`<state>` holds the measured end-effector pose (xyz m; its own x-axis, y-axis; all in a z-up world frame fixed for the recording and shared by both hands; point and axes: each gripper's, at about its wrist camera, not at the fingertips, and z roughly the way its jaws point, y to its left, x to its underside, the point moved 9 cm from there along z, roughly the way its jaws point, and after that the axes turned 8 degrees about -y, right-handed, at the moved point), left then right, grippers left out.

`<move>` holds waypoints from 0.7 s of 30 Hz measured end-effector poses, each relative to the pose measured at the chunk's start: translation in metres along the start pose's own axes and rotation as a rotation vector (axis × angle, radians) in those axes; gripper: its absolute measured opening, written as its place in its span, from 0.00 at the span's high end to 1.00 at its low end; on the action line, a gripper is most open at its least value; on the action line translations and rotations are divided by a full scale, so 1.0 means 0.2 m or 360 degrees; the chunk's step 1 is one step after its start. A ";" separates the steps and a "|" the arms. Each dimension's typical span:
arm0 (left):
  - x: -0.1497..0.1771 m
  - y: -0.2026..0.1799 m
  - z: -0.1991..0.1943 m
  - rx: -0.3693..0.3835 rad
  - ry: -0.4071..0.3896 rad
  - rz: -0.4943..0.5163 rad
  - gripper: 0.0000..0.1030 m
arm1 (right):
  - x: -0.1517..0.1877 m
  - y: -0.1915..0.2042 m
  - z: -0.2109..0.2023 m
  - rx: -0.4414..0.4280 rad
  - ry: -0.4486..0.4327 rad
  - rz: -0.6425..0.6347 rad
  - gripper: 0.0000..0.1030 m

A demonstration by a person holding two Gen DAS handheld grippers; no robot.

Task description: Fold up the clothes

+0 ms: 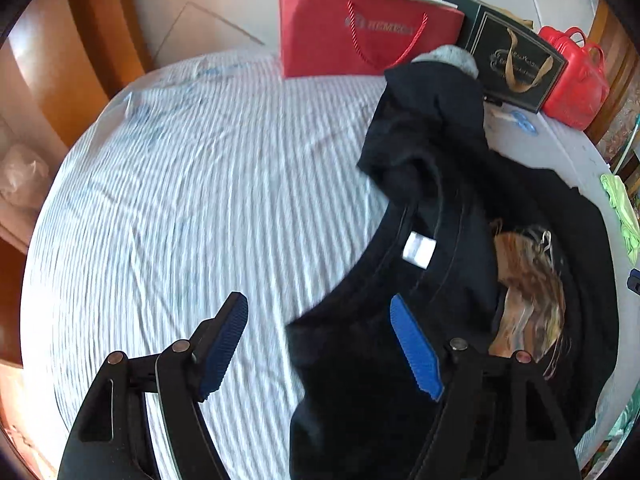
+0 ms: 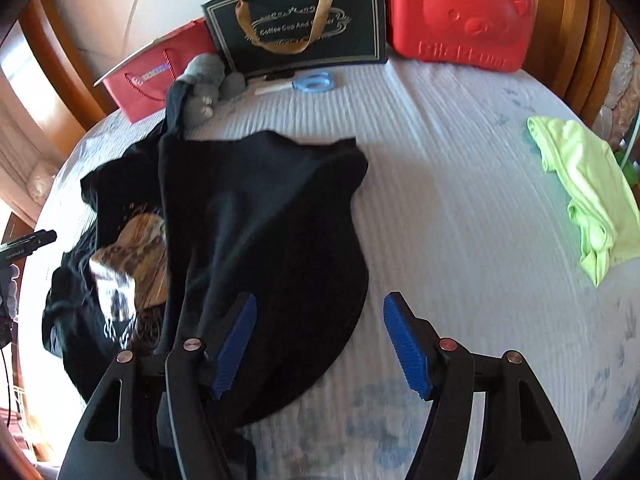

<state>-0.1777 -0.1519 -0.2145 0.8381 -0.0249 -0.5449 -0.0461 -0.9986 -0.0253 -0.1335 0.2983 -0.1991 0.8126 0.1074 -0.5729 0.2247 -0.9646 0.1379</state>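
Note:
A black T-shirt (image 1: 432,184) with a brown printed graphic (image 1: 528,292) lies crumpled on the striped white bed sheet (image 1: 200,200). Its collar with a white label (image 1: 418,249) faces my left gripper (image 1: 320,344), which is open over the shirt's left edge, one finger over the sheet, one over the cloth. In the right wrist view the same shirt (image 2: 264,216) lies partly folded over itself. My right gripper (image 2: 318,344) is open at its right edge, holding nothing. A light green garment (image 2: 588,196) lies at the right.
At the back stand a red paper bag (image 1: 360,32), a dark gift bag (image 2: 304,24) and a red bear-shaped case (image 2: 460,12). A grey plush toy (image 2: 204,84) and blue scissors (image 2: 312,82) lie near them. Wooden furniture (image 1: 44,92) borders the bed.

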 end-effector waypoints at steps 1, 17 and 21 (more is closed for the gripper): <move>0.07 0.02 -0.01 -0.0008 0.0025 -0.0026 0.27 | 0.05 0.02 0.00 -0.0016 0.0023 -0.0015 0.36; 0.44 -0.10 -0.02 0.0033 0.0022 0.0042 0.57 | 0.77 0.30 -0.25 -0.0146 0.0131 -0.0066 0.08; 0.49 -0.15 -0.09 0.0091 0.0018 -0.0014 0.94 | 0.85 0.39 -0.20 -0.0027 0.0097 -0.0138 0.10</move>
<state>-0.0832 -0.1246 -0.2521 0.8448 -0.0168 -0.5348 -0.0692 -0.9946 -0.0780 0.0446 0.2517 -0.2534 0.8208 0.2056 -0.5329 0.3045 -0.9469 0.1037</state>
